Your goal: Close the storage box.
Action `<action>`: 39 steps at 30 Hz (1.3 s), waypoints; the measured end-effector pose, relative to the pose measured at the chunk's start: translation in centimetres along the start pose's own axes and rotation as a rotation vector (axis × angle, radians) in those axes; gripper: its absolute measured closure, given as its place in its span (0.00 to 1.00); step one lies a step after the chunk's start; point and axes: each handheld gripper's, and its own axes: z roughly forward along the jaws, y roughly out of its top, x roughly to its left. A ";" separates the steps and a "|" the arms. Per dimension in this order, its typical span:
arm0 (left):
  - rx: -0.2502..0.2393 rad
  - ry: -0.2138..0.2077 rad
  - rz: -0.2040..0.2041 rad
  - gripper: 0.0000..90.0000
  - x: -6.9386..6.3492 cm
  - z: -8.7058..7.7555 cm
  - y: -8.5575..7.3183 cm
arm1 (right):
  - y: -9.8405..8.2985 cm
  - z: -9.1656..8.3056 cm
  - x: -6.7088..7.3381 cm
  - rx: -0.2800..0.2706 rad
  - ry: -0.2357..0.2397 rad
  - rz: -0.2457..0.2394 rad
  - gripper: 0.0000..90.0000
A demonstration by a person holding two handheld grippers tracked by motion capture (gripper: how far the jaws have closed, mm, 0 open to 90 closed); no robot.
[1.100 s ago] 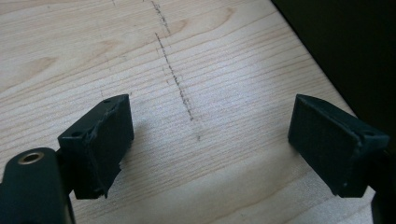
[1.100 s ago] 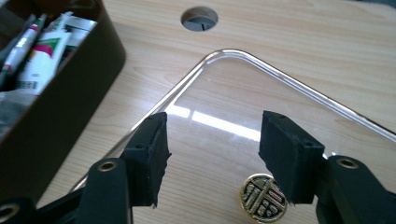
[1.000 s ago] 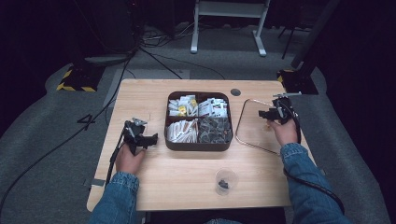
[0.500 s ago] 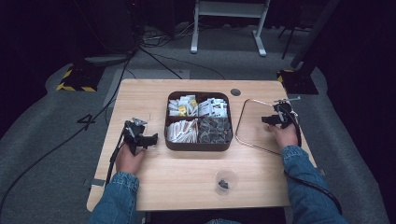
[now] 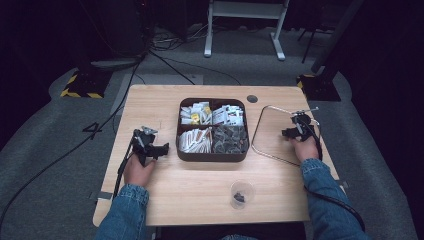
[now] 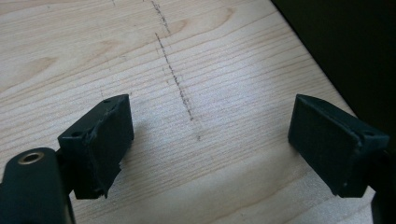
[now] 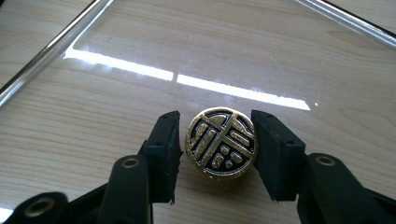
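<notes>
A clear glass lid with a metal rim (image 5: pixel 260 125) lies flat on the wooden table, to the right of the tray. Its round gold-and-black knob (image 7: pixel 222 142) stands between the jaws of my right gripper (image 7: pixel 217 149). These jaws have just been closing, and both pads now meet the knob's sides. In the high view my right gripper (image 5: pixel 296 131) sits low over the lid's right part. My left gripper (image 5: pixel 159 149) rests on the table left of the tray. Its jaws (image 6: pixel 210 140) stand wide apart over bare wood, with nothing between them.
A dark four-part tray (image 5: pixel 212 156) holding several packets sits mid-table. A small clear cup (image 5: pixel 241 192) with something dark in it stands near the front edge. A round hole (image 5: pixel 252 99) lies behind the tray. The table's edge runs close to my left gripper.
My right gripper has sunk toward the lid. My left hand has kept still.
</notes>
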 end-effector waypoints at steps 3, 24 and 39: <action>0.000 0.000 0.000 0.16 0.0 0.0 0.0 | -0.1 0.2 0.0 0.013 -0.004 -0.003 0.61; 0.000 0.000 0.000 0.16 0.0 0.0 0.0 | -0.5 0.1 -0.3 -0.020 0.009 -0.005 0.64; -0.001 0.000 -0.001 0.16 0.0 0.0 0.0 | -0.1 -1.0 -0.2 -0.077 0.015 -0.021 0.64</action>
